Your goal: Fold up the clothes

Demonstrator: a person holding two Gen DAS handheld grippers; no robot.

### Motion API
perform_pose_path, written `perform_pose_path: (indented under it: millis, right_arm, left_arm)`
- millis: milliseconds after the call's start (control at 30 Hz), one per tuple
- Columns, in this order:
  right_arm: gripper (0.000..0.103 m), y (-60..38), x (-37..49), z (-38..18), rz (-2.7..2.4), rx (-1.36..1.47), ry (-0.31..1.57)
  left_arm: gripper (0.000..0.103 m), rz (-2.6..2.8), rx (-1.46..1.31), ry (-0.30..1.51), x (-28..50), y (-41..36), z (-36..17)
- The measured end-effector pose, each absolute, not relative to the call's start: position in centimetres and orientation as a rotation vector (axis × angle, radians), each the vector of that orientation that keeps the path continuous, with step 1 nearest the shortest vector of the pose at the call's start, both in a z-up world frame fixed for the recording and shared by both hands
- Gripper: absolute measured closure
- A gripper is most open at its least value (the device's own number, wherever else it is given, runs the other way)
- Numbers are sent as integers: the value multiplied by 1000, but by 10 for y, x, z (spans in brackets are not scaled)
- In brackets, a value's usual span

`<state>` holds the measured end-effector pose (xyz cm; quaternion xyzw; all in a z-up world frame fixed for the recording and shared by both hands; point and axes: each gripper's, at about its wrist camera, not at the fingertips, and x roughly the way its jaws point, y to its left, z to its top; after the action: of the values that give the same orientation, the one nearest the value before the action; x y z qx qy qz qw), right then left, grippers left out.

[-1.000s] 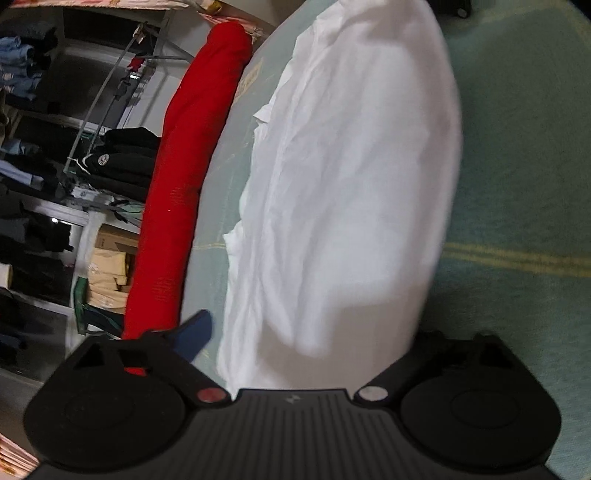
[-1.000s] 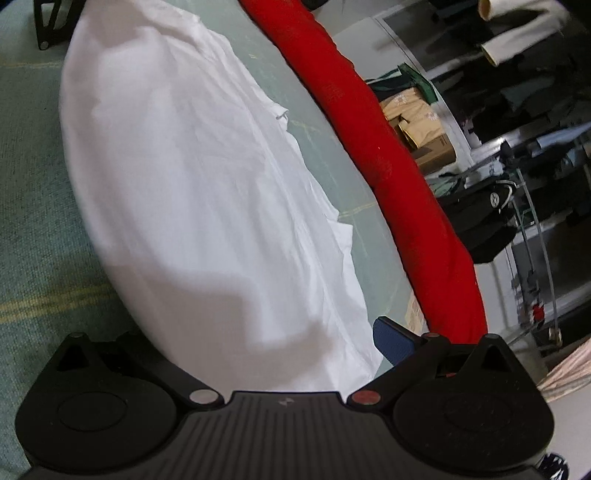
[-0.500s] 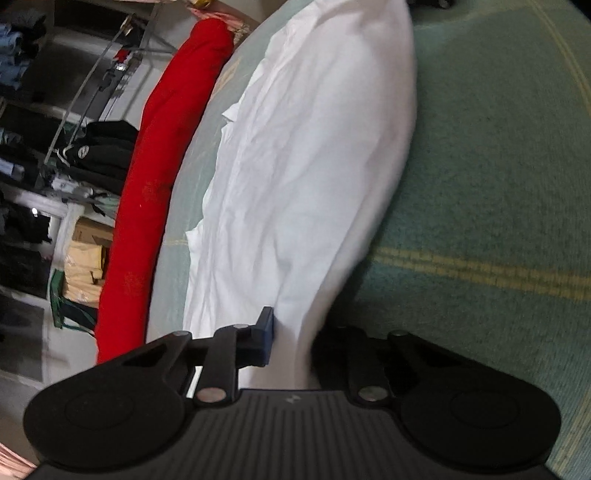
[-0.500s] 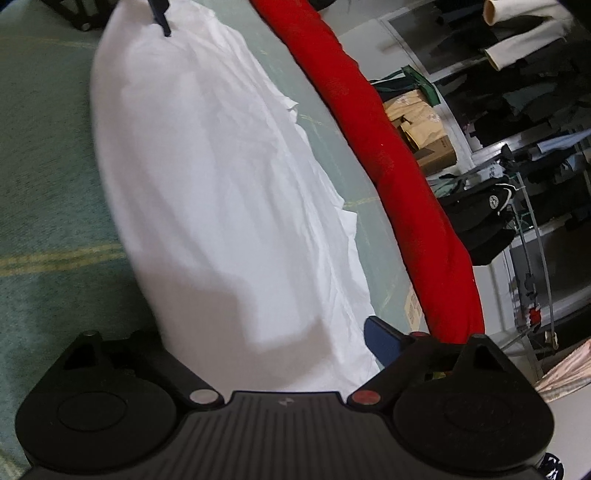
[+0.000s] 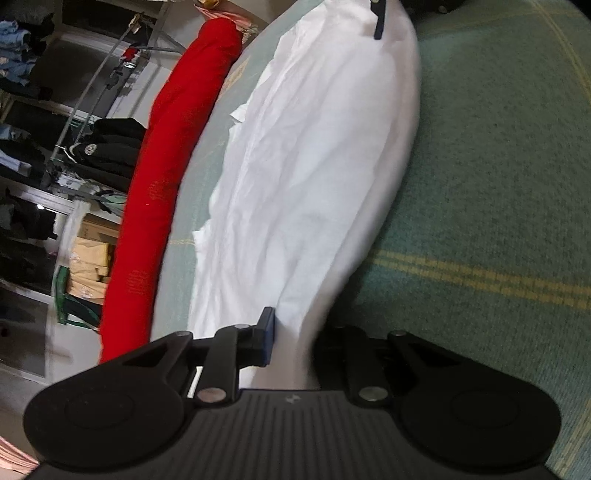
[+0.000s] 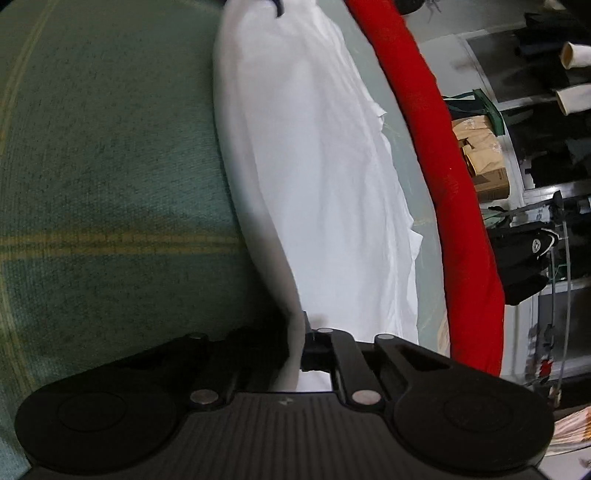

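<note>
A white garment (image 5: 314, 166) lies lengthwise on a green blanket (image 5: 480, 184) with yellow stripes. My left gripper (image 5: 295, 339) has one end of the garment's edge between its fingers, with the blue pad (image 5: 267, 332) against the cloth; its jaws are opening slightly. At the garment's far end a dark fingertip (image 5: 378, 18) of the other gripper shows. In the right wrist view my right gripper (image 6: 295, 339) is shut tight on a pinched fold of the white garment (image 6: 325, 184), with the green blanket (image 6: 110, 147) to its left.
A long red roll of cloth (image 5: 166, 177) (image 6: 443, 166) lies along the blanket's far edge beside the garment. Beyond it are shelves of dark folded clothes (image 5: 110, 144), cardboard boxes (image 6: 480, 158) and a metal rack (image 6: 561, 240).
Both grippers went from wide open over the garment's edge to closed on it, the left first and then the right. The right gripper rolled and sank a little.
</note>
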<state>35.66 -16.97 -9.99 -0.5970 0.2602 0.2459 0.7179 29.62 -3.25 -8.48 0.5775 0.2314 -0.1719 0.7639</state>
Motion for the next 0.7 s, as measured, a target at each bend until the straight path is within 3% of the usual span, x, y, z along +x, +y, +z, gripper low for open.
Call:
perform_pose_path:
  millis: [167,233,300,700]
  right_arm:
    - [93,-172,357,-98,540,-1276,582]
    - [93,-172,358,-97,536,-1267,586]
    - [93,-172,358,-97,532,-1264,589]
    - [93,-170,361,-95,497,-1240,577]
  left_arm:
    - [80,-321,1381,474,280,-38,-93]
    - [94,-311,1380,492,277,-39,-97]
    - [99,-317,1358,522,279,-40,-99]
    - [103,-343,1285,580,285,-37,-95]
